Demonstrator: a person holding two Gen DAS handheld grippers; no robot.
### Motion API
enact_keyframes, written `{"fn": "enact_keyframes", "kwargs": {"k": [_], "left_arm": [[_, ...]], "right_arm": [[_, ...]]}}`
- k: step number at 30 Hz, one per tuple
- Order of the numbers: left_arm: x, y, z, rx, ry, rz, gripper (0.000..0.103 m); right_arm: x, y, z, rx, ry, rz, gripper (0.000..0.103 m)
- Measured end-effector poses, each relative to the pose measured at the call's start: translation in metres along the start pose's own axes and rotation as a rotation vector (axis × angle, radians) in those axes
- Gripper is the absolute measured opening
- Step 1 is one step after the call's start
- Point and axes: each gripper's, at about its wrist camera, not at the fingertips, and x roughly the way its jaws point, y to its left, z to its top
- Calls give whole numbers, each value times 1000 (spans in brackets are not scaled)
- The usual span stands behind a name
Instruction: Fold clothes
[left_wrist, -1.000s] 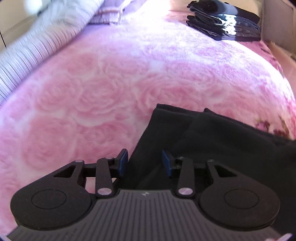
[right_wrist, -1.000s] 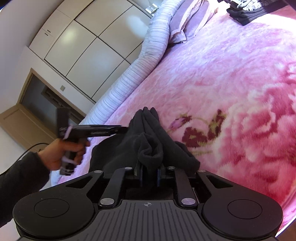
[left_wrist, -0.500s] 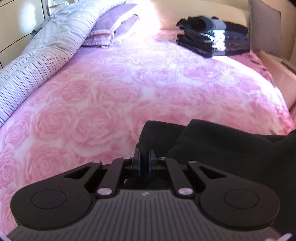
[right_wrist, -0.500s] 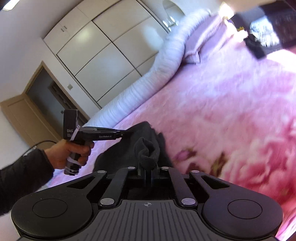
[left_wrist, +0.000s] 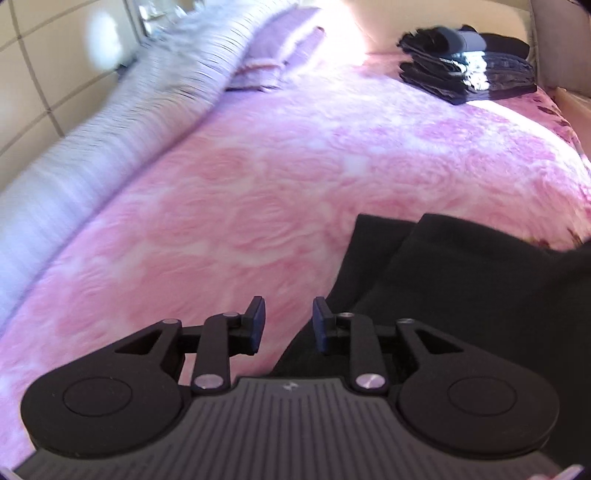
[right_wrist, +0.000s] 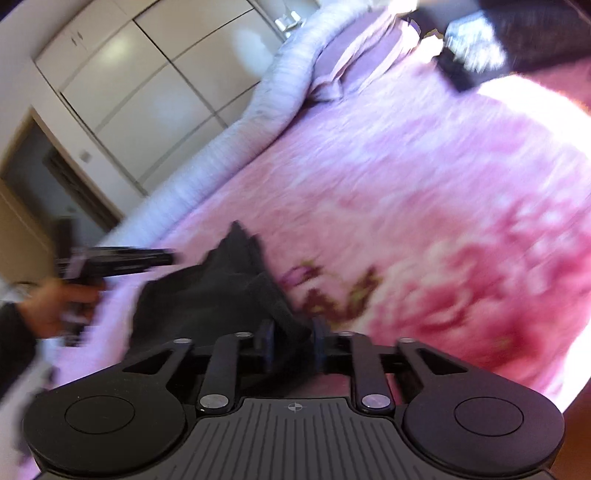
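A black garment lies folded on the pink rose blanket at the near right of the bed. My left gripper is open and empty, its jaws apart just left of the garment's near edge. In the right wrist view the same black garment lies bunched on the blanket. My right gripper is open, its jaws spread with the cloth's edge lying loosely between them. The left gripper and the hand holding it show at the left, beside the garment.
A stack of folded dark clothes sits at the far right of the bed. A striped rolled duvet and lilac pillows line the left side. Wardrobe doors and a doorway stand beyond.
Both grippers were shut on the black garment half a second ago and have now opened. The garment has dropped onto the blanket. Both views are blurred by motion.
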Motion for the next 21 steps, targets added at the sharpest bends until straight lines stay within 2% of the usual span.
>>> {"fn": "enact_keyframes", "kwargs": {"k": [2,5,7,9,12,16,18,21], "left_arm": [[-31,1,-18,17,-17,31,33],[-66,-7,-48,76,-22,60,39],[-78,-21,-70,162,-12,78,42],[-85,-41,-91,309,-11,104,44],[-85,-72,-118,556,-42,144,52],[-78,-106,-148,875,-144,201,75],[-67,-113,-158,990,-168,215,78],[-50,-113,-167,1083,-189,212,78]], "right_arm": [[-14,13,-1,-42,-27,-10,29],[-29,41,-11,-121,-26,33,30],[-34,63,-23,-194,-5,80,33],[-33,93,-38,-301,34,129,38],[-28,139,-65,-515,79,190,45],[-19,196,-103,-836,111,244,54],[-12,215,-123,-1037,113,223,59],[7,228,-148,-1304,105,118,61]]}}
